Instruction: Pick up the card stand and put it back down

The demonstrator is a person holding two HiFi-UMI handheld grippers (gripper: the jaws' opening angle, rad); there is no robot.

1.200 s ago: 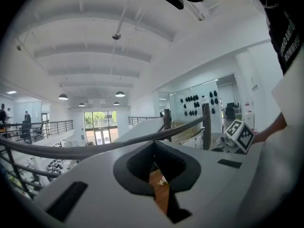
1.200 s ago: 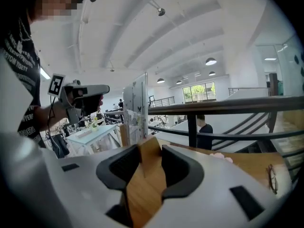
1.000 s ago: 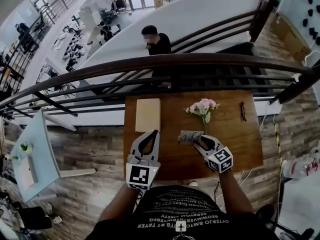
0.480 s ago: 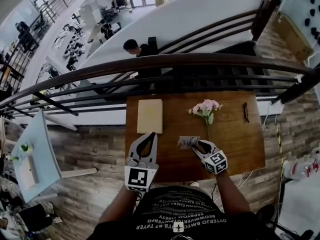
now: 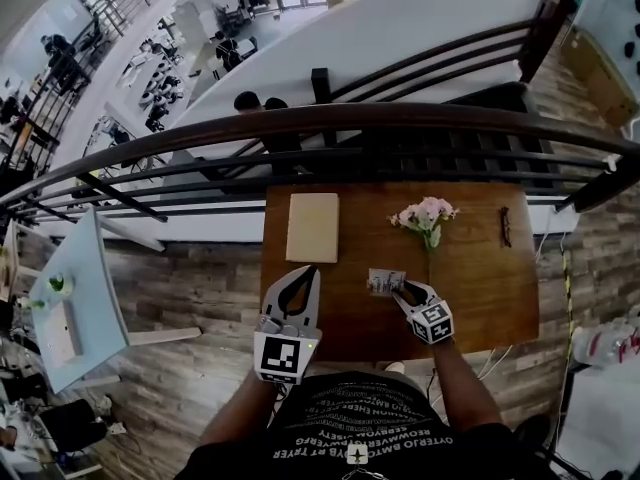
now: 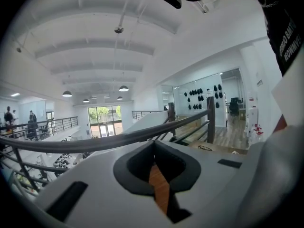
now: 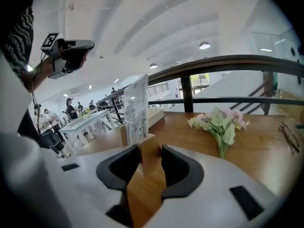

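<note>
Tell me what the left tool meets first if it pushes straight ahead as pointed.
Most likely the tan book lying flat on the table, straight ahead of the shut left tool. Height is unclear, so it could touch the bare table just before it.

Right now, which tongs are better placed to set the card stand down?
Right. The right tongs grip the card stand by its wooden base, over the table; the left tongs are shut and empty, apart from it.

From here I see the left tongs (image 5: 308, 271) and right tongs (image 5: 397, 288) as white shells with dark grey pads (image 7: 116, 167), the left marker cube (image 5: 279, 356) and right marker cube (image 5: 434, 322) showing black-and-white squares, and a black T-shirt (image 5: 355, 418) printed with rows of white lettering.
</note>
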